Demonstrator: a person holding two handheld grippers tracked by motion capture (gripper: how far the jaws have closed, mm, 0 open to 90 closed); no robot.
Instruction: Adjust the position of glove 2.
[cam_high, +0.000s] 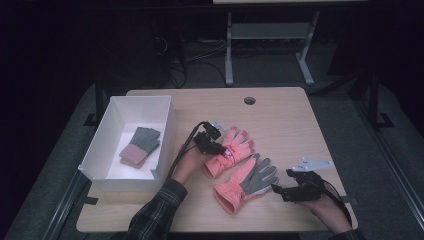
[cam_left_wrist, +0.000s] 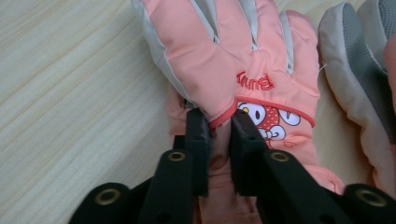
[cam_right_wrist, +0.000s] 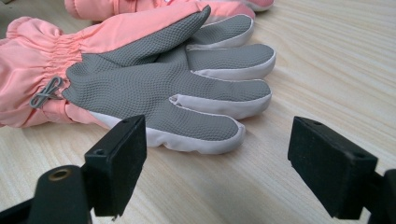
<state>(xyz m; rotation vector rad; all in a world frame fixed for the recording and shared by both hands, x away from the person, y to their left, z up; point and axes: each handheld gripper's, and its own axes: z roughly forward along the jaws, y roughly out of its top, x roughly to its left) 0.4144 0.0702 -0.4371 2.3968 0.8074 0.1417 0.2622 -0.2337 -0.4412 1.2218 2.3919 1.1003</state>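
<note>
Two pink ski gloves lie side by side at the table's middle. The far glove (cam_high: 234, 146) (cam_left_wrist: 243, 51) lies back up, with a cartoon print and red lettering. My left gripper (cam_high: 221, 149) (cam_left_wrist: 219, 128) is shut on a fold of its fabric near the wrist seam. The near glove (cam_high: 250, 181) (cam_right_wrist: 154, 74) lies with its grey palm up, its fingers toward my right gripper (cam_high: 280, 190) (cam_right_wrist: 217, 144). That gripper rests low on the table with its jaws wide open, just short of the fingertips and holding nothing. The near glove's edge (cam_left_wrist: 359, 60) also shows in the left gripper view.
A white open box (cam_high: 165, 130) stands at the table's left, holding a folded grey-and-pink knitted pair (cam_high: 141, 146). A cable hole (cam_high: 249, 100) sits near the far edge. Bare wood (cam_high: 295, 130) lies to the right of the gloves and along the front edge.
</note>
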